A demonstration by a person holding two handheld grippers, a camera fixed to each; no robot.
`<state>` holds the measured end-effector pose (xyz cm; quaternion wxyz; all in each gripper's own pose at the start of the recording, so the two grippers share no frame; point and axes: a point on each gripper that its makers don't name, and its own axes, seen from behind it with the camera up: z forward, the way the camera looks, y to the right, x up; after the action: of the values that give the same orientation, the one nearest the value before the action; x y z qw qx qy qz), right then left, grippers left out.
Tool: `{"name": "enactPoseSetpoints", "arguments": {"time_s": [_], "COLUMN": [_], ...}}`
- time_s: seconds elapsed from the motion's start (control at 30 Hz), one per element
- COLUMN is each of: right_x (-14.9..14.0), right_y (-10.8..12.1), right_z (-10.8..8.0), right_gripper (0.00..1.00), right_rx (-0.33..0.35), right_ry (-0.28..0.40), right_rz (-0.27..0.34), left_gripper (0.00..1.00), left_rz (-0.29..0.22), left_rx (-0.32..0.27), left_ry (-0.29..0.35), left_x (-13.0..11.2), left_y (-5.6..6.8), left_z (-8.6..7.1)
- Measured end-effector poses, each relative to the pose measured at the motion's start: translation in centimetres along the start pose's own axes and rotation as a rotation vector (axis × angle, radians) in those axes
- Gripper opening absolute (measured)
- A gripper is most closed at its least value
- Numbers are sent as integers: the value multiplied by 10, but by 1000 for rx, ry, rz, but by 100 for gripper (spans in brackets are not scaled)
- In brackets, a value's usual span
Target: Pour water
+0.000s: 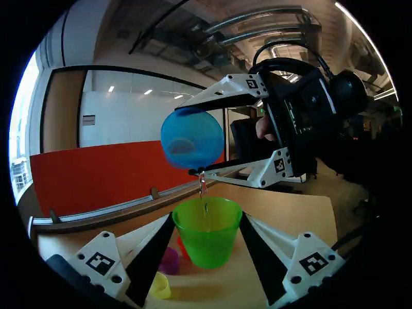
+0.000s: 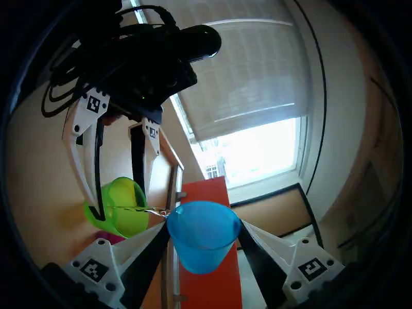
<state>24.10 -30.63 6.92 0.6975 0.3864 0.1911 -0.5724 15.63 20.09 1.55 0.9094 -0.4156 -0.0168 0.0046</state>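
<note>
Right gripper (image 2: pixel 203 225) clamps the tipped blue cup (image 2: pixel 202 244), left gripper (image 1: pixel 206 219) grips the green cup (image 1: pixel 207 247) — keep the thin water stream (image 1: pixel 202 186) centred, tilting slowly.

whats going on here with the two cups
A person is pouring water between cups with two handheld grippers. The right gripper holds the blue cup tipped over, and a thin stream of water falls from its rim into the green cup, held upright below by the left gripper.
</note>
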Motion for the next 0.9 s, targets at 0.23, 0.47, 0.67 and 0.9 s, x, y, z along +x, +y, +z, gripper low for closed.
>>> {"name": "enactPoseSetpoints", "arguments": {"time_s": [0.23, 0.47, 0.67, 0.9], "right_x": [0, 2, 3, 6], "right_y": [2, 3, 3, 4], "right_z": [-1, 0, 1, 0], "right_gripper": [93, 93, 93, 93], "right_rx": [-3, -4, -6, -10], "right_ry": [-2, -1, 0, 0], "right_rz": [-19, -31, -43, -58], "left_gripper": [89, 89, 89, 89], "left_rz": [0, 0, 0, 1], "left_rx": [-1, 0, 0, 2], "left_ry": [-1, -1, -1, 2], "left_x": [0, -2, -2, 1], "left_y": [0, -1, -1, 0], "left_z": [-1, 0, 0, -1]}}
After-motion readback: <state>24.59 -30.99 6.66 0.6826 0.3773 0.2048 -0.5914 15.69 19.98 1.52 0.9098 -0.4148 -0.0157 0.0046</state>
